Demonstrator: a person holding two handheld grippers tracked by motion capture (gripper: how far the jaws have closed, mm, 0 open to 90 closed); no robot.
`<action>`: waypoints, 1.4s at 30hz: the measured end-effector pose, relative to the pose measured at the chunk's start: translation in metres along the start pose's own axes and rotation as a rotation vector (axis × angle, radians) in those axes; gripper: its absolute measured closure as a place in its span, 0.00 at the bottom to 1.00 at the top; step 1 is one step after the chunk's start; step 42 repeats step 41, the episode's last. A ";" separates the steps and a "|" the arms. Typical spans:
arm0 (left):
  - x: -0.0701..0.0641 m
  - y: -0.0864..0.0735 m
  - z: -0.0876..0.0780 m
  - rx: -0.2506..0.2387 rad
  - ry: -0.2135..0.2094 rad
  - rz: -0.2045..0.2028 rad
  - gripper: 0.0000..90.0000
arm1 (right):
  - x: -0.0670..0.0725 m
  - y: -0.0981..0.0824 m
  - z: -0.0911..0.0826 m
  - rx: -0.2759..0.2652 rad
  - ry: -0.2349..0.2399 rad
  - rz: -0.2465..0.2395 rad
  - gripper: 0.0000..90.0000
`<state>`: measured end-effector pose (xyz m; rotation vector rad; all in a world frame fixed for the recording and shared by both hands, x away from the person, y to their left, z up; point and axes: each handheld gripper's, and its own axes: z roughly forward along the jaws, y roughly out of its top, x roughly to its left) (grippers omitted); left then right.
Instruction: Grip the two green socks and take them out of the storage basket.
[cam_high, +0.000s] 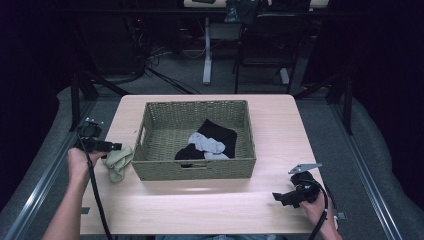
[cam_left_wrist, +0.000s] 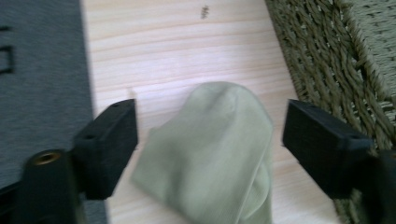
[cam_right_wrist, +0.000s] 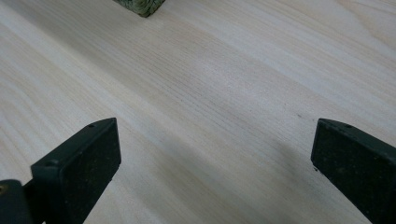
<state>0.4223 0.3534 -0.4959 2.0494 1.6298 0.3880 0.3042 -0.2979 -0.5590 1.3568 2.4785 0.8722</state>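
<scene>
Green sock (cam_left_wrist: 210, 154) lies on worktop (cam_high: 210, 200) just beside basket (cam_high: 195, 170), between left claw's (cam_left_wrist: 210, 135) wide jaws, untouched; right claw (cam_right_wrist: 215, 163) wide, nothing between.

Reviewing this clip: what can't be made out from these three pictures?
- High view: how many garments lie in the basket; the black cloth and grey socks overlap.
- Left gripper view: the green sock's lower end, cut off by the bottom edge, and its weave, blurred.
- High view: whether the left gripper touches that sock; too small.
</scene>
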 end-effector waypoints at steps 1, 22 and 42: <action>-0.001 -0.003 -0.005 -0.020 0.009 0.001 0.16 | 0.000 0.000 0.000 0.003 0.004 -0.001 0.01; -0.052 -0.090 -0.033 -0.074 0.019 0.056 0.04 | 0.000 0.000 0.000 0.000 -0.004 -0.002 0.01; -0.064 -0.121 -0.008 -0.009 0.038 0.061 0.01 | 0.003 0.004 0.001 -0.005 0.001 -0.021 0.01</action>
